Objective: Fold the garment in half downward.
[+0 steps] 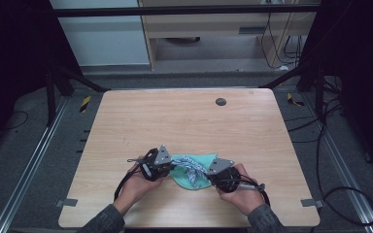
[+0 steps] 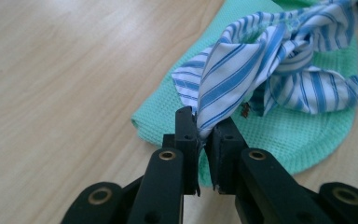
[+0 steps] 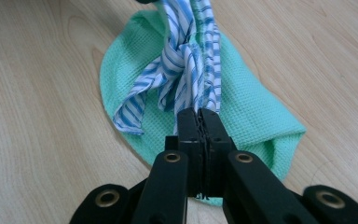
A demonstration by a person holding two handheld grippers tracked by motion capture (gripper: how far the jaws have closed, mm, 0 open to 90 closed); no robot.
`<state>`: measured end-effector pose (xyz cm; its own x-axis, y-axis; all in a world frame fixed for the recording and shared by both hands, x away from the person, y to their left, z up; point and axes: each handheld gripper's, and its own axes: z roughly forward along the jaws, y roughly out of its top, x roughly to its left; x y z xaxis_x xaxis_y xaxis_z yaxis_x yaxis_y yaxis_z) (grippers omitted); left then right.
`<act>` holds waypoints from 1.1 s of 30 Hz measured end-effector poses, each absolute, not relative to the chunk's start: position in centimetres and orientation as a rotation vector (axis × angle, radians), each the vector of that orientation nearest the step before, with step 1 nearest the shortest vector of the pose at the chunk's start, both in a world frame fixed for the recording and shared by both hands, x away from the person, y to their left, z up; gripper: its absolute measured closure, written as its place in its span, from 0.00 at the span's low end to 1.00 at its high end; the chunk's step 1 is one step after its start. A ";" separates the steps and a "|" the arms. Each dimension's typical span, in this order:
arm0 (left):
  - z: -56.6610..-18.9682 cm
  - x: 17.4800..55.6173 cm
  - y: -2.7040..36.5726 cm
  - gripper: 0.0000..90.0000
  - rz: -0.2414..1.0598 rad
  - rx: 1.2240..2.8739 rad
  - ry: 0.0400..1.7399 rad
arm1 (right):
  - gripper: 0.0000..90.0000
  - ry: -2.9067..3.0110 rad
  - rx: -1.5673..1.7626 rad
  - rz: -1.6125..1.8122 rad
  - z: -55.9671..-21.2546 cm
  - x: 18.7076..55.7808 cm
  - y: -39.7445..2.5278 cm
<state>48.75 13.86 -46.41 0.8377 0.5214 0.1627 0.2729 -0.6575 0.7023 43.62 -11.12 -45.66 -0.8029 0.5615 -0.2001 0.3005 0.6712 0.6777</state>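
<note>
A green waffle-weave pouch (image 1: 197, 182) (image 2: 303, 135) (image 3: 254, 102) lies flat on the wooden table (image 1: 184, 121), near its front edge. A blue-and-white striped cloth tie (image 1: 190, 164) (image 2: 261, 60) (image 3: 182, 74) runs across the pouch, twisted into a knot in the middle. My left gripper (image 1: 161, 165) (image 2: 206, 128) is shut on one end of the striped tie, at the pouch's left side. My right gripper (image 1: 217, 171) (image 3: 200, 119) is shut on the other end, at the pouch's right side. The tie is stretched between the two grippers.
A small dark round disc (image 1: 220, 101) sits near the table's far edge. Cables trail from both grippers off the front of the table. Dark frame bars and floor cables surround the table.
</note>
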 end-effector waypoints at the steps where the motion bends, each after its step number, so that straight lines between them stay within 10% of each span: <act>1: -46.3 49.0 13.9 0.93 0.463 2.313 0.579 | 0.99 2.488 0.674 0.905 -45.6 43.7 -11.1; 33: -49.0 46.6 15.3 0.98 0.411 2.400 0.531 | 1.00 2.572 0.620 0.856 -47.1 42.1 -10.3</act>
<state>46.58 15.27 -49.03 0.8695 0.4685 0.1567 0.2687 -0.7147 0.6457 42.11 -10.28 -47.09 -0.8393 0.5081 -0.1936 0.2907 0.7201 0.6300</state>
